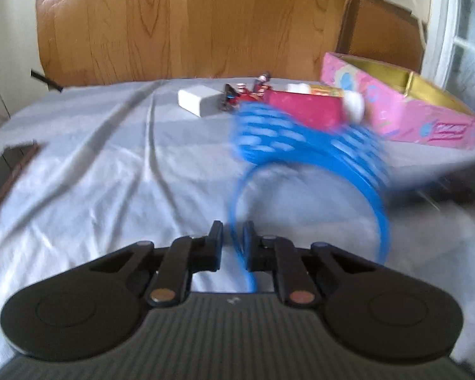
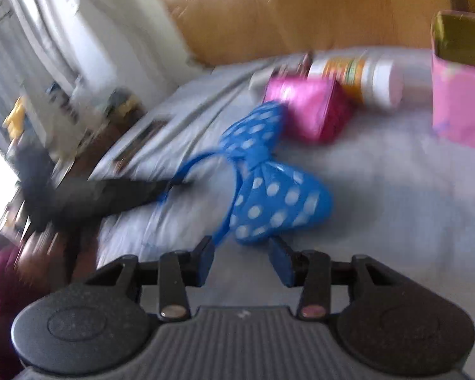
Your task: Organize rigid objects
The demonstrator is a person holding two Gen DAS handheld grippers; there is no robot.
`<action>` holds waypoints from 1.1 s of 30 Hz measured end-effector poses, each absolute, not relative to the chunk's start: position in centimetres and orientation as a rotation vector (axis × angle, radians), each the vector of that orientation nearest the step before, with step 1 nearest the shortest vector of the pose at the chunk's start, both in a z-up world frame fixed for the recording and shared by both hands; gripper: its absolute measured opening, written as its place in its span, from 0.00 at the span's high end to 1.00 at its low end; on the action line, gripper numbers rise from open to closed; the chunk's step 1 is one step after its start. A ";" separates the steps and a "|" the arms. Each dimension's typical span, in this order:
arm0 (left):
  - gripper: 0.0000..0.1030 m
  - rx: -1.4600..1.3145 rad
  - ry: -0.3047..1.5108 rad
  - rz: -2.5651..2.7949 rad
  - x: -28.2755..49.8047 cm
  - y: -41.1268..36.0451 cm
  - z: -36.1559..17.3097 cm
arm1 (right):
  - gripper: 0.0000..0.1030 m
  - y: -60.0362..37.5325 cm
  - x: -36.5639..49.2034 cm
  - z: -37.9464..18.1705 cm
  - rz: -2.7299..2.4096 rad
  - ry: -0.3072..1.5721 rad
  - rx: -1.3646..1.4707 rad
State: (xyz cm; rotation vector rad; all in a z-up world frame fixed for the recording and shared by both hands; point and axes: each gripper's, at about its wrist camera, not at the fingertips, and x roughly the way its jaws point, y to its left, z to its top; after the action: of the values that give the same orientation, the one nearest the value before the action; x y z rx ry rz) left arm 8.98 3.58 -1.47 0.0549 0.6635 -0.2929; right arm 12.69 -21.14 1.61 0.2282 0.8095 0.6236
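Left hand-held gripper [image 1: 232, 243] pinches the blue plastic headband [image 1: 364, 186] with its polka-dot bow over the grey bedsheet [image 1: 110, 164], right hand-held gripper [image 2: 242, 261] spread just beside the bow, open sheet leftward, pink cardboard box [image 1: 405, 114] at the far right edge

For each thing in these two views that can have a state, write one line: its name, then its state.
Left gripper: shut on the headband.
Right gripper: open, holding nothing.
Blue headband: band end pinched, bow beside the magenta box.
Pink box: open, no lid on.
Bottle: on its side, cap on.
Magenta box: closed.
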 end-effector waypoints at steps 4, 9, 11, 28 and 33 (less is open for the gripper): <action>0.70 0.008 0.671 -0.285 5.9 2.4 -1.3 | 0.61 -18.4 15.8 3.0 0.549 0.695 0.188; 0.69 -0.072 0.676 -0.250 4.7 3.5 -0.6 | 0.61 -16.7 14.1 2.8 0.526 0.620 0.134; 0.69 -0.102 0.666 -0.217 5.5 4.0 -0.4 | 0.61 -16.9 12.8 2.3 0.484 0.596 0.078; 0.94 -0.064 0.617 -0.131 5.3 3.0 -0.6 | 0.84 -16.3 7.3 -0.5 0.451 0.623 -0.071; 0.92 -0.057 0.495 -0.180 4.6 0.6 2.8 | 0.87 -18.7 7.0 1.4 0.398 0.527 -0.014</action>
State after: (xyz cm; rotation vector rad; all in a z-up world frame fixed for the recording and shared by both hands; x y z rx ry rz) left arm 4.55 0.60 2.79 -0.0570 0.4948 -0.1804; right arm 6.97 -18.73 1.35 -0.0145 0.5270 0.3982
